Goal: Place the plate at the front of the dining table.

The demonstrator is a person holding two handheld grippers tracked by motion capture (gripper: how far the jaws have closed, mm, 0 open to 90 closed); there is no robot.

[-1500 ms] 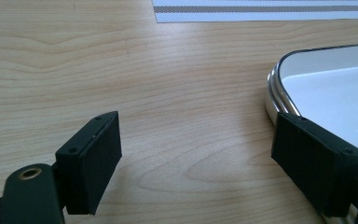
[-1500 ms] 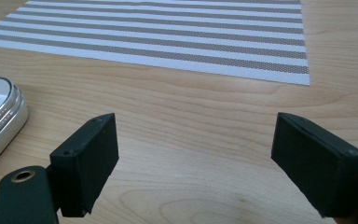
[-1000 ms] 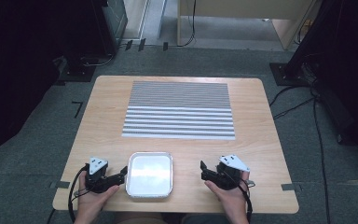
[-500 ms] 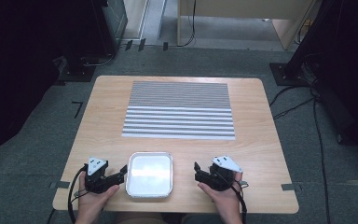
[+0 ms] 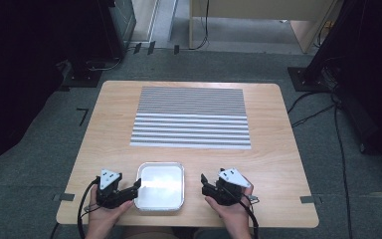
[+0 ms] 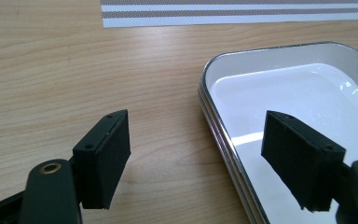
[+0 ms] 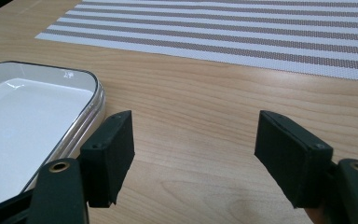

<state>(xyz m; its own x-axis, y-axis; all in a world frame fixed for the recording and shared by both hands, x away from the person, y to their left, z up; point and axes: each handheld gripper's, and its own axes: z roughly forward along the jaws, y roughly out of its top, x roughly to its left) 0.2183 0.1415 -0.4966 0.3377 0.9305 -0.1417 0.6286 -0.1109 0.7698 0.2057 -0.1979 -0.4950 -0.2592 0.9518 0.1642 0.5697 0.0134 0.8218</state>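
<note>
Clearly both hand-held grippers are unclenched: the left hand-held gripper (image 5: 135,185), jaws just narrowing, straddles the white tray (image 5: 179,169) rim at 9 o'clock and could slip off that thin glossy edge; the right hand-held gripper (image 5: 202,182), also narrowing, grasps nothing at 3 o'clock.

White tray (image 6: 242,70), shallow, rounded corners, metallic rim; lies at right on the wooden table (image 6: 98,70). Left gripper (image 6: 214,161): two black jaws standing apart, having just been closing, pads clear of the rim; one over bare wood at left, the other over the tray's white inside, the near-left rim running between them. Striped mat (image 6: 237,11), grey and white, at far edge.
</note>
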